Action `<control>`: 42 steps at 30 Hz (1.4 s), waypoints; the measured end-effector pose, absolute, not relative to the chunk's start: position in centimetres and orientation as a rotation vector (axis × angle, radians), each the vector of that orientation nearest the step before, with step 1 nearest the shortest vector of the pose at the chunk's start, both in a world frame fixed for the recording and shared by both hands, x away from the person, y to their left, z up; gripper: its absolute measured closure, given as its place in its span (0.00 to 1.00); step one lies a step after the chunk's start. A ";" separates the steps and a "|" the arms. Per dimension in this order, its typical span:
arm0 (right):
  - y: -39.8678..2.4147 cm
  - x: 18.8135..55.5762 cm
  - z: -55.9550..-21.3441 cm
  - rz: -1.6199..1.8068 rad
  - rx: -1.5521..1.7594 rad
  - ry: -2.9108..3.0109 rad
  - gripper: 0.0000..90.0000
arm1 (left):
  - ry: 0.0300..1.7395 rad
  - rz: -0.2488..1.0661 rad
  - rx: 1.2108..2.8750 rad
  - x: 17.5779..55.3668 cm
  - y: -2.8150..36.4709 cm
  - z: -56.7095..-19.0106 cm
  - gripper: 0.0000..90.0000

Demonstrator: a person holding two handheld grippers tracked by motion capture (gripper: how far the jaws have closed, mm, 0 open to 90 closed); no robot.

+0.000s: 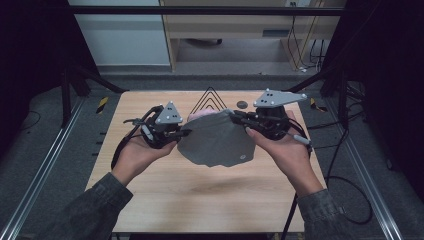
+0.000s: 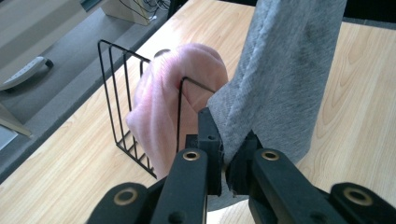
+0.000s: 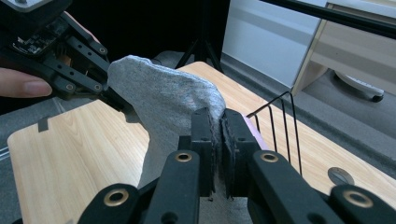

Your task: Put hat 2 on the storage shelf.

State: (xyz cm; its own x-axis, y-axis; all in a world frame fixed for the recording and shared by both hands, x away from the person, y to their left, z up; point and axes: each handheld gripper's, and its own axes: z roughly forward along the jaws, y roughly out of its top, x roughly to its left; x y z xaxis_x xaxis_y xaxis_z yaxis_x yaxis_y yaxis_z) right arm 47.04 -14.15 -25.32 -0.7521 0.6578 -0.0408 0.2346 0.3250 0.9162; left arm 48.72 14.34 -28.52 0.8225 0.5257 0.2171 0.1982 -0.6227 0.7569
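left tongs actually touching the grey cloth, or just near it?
Touching. The left gripper view shows the left tongs shut on an edge of the grey cloth, fabric pinched between the jaws.

A soft grey cloth (image 1: pixel 217 141) hangs above the wooden table, stretched between its two pinched edges. It droops in the middle. Behind it, a fuzzy pink cloth (image 2: pixel 170 100) sits tucked in a black wire rack (image 2: pixel 122 109).
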 end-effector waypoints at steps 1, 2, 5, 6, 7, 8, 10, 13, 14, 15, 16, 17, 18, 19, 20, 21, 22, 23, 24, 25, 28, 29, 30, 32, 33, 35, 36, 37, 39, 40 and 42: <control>-14.1 47.0 -25.3 1.416 0.790 2.183 0.94 | 0.524 0.549 2.232 48.7 14.4 -28.4 0.96; -14.2 46.9 -25.2 1.409 0.790 2.187 0.94 | 0.524 0.551 2.229 48.7 14.4 -28.3 0.96; -14.2 46.9 -25.2 1.411 0.796 2.183 0.94 | 0.525 0.552 2.233 48.8 14.4 -28.1 0.96; -14.3 47.0 -25.1 1.414 0.796 2.180 0.94 | 0.523 0.555 2.233 48.8 14.4 -28.1 0.96; -14.3 47.0 -25.1 1.417 0.800 2.177 0.94 | 0.522 0.555 2.232 48.7 14.4 -28.0 0.96; -14.4 47.0 -25.0 1.417 0.800 2.174 0.94 | 0.520 0.557 2.231 48.6 14.4 -27.9 0.96; -14.4 47.0 -24.9 1.417 0.802 2.172 0.94 | 0.513 0.559 2.233 48.5 14.3 -27.8 0.96; -14.5 47.1 -24.8 1.420 0.804 2.170 0.94 | 0.514 0.563 2.229 48.5 14.4 -27.6 0.96; -14.5 47.1 -24.8 1.420 0.804 2.170 0.94 | 0.515 0.564 2.226 48.6 14.4 -27.5 0.96; -14.5 47.1 -24.7 1.420 0.808 2.169 0.94 | 0.516 0.562 2.226 48.6 14.3 -27.4 0.96; -14.5 47.1 -24.7 1.420 0.805 2.167 0.94 | 0.515 0.561 2.225 48.7 14.3 -27.3 0.96; -14.6 47.2 -24.6 1.417 0.807 2.166 0.94 | 0.516 0.565 2.224 48.7 14.2 -27.2 0.96; -14.6 47.2 -24.4 1.419 0.806 2.161 0.94 | 0.513 0.566 2.227 48.7 14.1 -27.0 0.96; -14.6 47.3 -24.2 1.421 0.809 2.157 0.94 | 0.509 0.569 2.227 48.7 14.1 -26.9 0.96; -14.7 47.3 -24.0 1.424 0.809 2.154 0.94 | 0.506 0.574 2.226 48.7 14.0 -26.7 0.96; -14.8 47.3 -23.8 1.429 0.810 2.148 0.94 | 0.503 0.575 2.227 48.7 14.0 -26.5 0.96; -14.8 47.4 -23.6 1.430 0.811 2.144 0.94 | 0.501 0.578 2.224 48.7 13.9 -26.2 0.96; -14.9 47.5 -23.3 1.431 0.811 2.141 0.94 | 0.502 0.578 2.219 48.8 13.9 -25.9 0.96; -14.9 47.6 -23.1 1.432 0.812 2.135 0.94 | 0.500 0.580 2.218 48.9 13.8 -25.7 0.96; -15.0 47.7 -22.9 1.435 0.811 2.129 0.94 | 0.497 0.587 2.218 49.0 13.7 -25.4 0.96; -15.2 48.0 -22.4 1.443 0.819 2.113 0.94 | 0.503 0.594 2.208 49.5 13.6 -24.7 0.96; -15.2 48.1 -22.3 1.445 0.822 2.110 0.94 | 0.504 0.592 2.207 49.6 13.6 -24.6 0.97; -15.3 48.2 -22.2 1.446 0.822 2.108 0.94 | 0.506 0.591 2.204 49.7 13.5 -24.4 0.97; -15.4 48.4 -22.1 1.448 0.828 2.104 0.94 | 0.505 0.594 2.198 49.9 13.5 -24.0 0.97; -15.5 48.5 -22.1 1.449 0.826 2.101 0.94 | 0.504 0.593 2.195 49.9 13.5 -23.7 0.97; -15.6 48.6 -21.8 1.460 0.832 2.090 0.94 | 0.497 0.604 2.192 49.9 13.3 -23.3 0.97; -15.8 48.6 -21.6 1.467 0.838 2.081 0.94 | 0.494 0.607 2.191 49.9 13.2 -23.1 0.97; -15.8 48.6 -21.6 1.467 0.838 2.081 0.94 | 0.493 0.615 2.188 49.8 13.2 -22.9 0.97; -15.9 48.5 -21.6 1.473 0.843 2.064 0.94 | 0.495 0.616 2.176 49.8 13.1 -22.9 0.97; -16.0 48.5 -21.7 1.472 0.842 2.061 0.94 | 0.496 0.620 2.177 49.8 13.0 -22.9 0.97; -15.9 48.5 -21.8 1.460 0.842 2.056 0.94 | 0.500 0.623 2.180 49.8 12.8 -23.0 0.97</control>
